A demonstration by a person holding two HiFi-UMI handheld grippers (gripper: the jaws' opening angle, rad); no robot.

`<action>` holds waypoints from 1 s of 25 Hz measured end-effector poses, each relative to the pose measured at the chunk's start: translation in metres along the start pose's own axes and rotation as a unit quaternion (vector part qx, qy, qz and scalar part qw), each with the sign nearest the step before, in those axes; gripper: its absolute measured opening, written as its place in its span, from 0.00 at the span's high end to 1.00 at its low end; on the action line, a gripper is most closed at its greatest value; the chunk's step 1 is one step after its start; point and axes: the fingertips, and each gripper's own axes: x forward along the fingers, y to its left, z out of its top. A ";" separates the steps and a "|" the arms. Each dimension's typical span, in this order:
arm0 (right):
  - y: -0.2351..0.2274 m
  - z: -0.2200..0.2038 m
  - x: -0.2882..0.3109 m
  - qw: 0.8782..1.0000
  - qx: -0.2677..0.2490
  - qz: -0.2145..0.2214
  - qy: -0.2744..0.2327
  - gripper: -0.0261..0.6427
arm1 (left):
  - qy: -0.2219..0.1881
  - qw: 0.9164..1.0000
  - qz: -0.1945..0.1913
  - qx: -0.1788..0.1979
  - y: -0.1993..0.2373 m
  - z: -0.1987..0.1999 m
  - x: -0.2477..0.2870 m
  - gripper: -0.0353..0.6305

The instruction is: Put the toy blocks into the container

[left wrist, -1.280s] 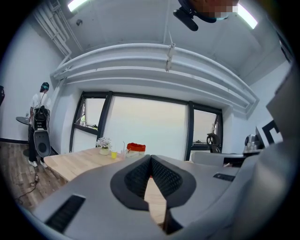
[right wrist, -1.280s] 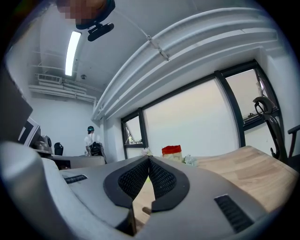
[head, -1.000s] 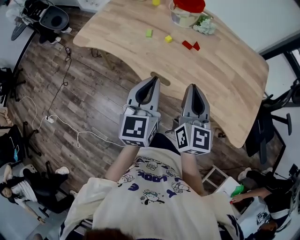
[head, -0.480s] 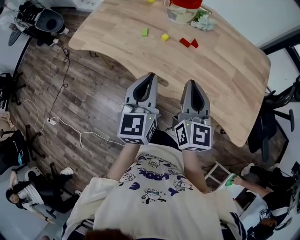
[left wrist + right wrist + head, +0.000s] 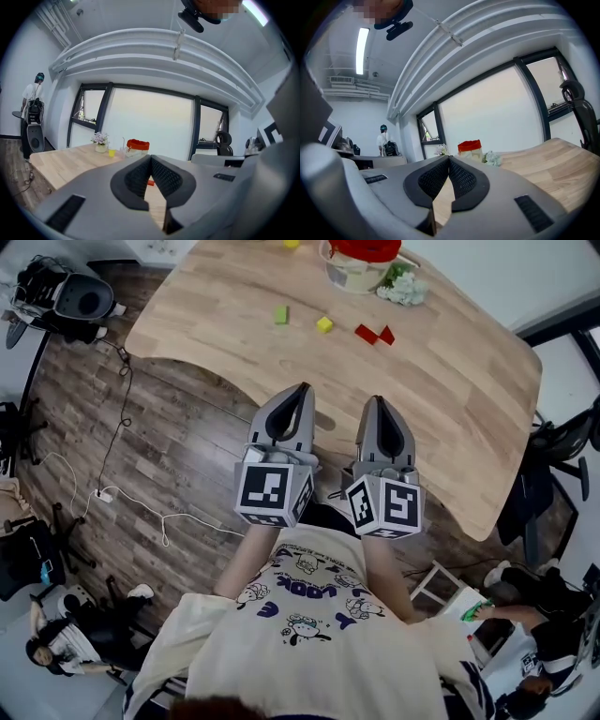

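Trailing at far left, a white cable [image 5: 165,526]. Left tongs [image 5: 302,390] and right tongs [image 5: 379,401], both closed and empty, hover at the table's [image 5: 450,381] near edge. Far across it lie a green block [image 5: 281,315], a yellow block [image 5: 324,324] and red blocks [image 5: 375,334], near the red-lidded container [image 5: 361,263] and flowers [image 5: 401,285].

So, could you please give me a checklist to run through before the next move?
1. Nothing in the left gripper: ok, jaws together, nothing between.
2. Nothing in the right gripper: ok, the same.
3. Jaws open for a pick: not ok, both shut.
4. Blocks in view: ok, the green block, yellow block and two red blocks lie loose on the table.
5. Grippers at the blocks: not ok, both are by the table's near edge, short of them.
6. Opening of the container free: cannot tell, its red top is cut off.
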 end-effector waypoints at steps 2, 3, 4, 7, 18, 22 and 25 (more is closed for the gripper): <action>-0.002 0.000 0.013 1.000 0.001 -0.003 0.001 0.97 | 0.001 1.000 -0.003 0.001 0.007 0.002 0.011 0.91; -0.002 0.000 0.020 1.000 0.002 -0.005 0.001 0.97 | 0.002 1.000 -0.005 0.001 0.011 0.004 0.016 0.91; -0.002 0.000 0.027 1.000 0.001 -0.006 0.001 0.97 | 0.004 1.000 -0.006 0.000 0.015 0.005 0.022 0.91; -0.003 0.000 0.048 1.000 0.000 -0.011 0.005 0.97 | 0.009 1.000 -0.012 0.000 0.027 0.008 0.040 0.91; -0.010 0.003 0.124 0.999 0.001 -0.038 0.011 0.97 | 0.024 0.999 -0.043 0.001 0.063 0.024 0.111 0.91; -0.014 0.002 0.149 0.999 0.002 -0.050 0.014 0.97 | 0.031 0.998 -0.050 0.001 0.078 0.027 0.135 0.91; -0.017 -0.003 0.164 0.998 0.004 -0.060 0.020 0.97 | 0.039 0.998 -0.056 0.000 0.087 0.025 0.149 0.91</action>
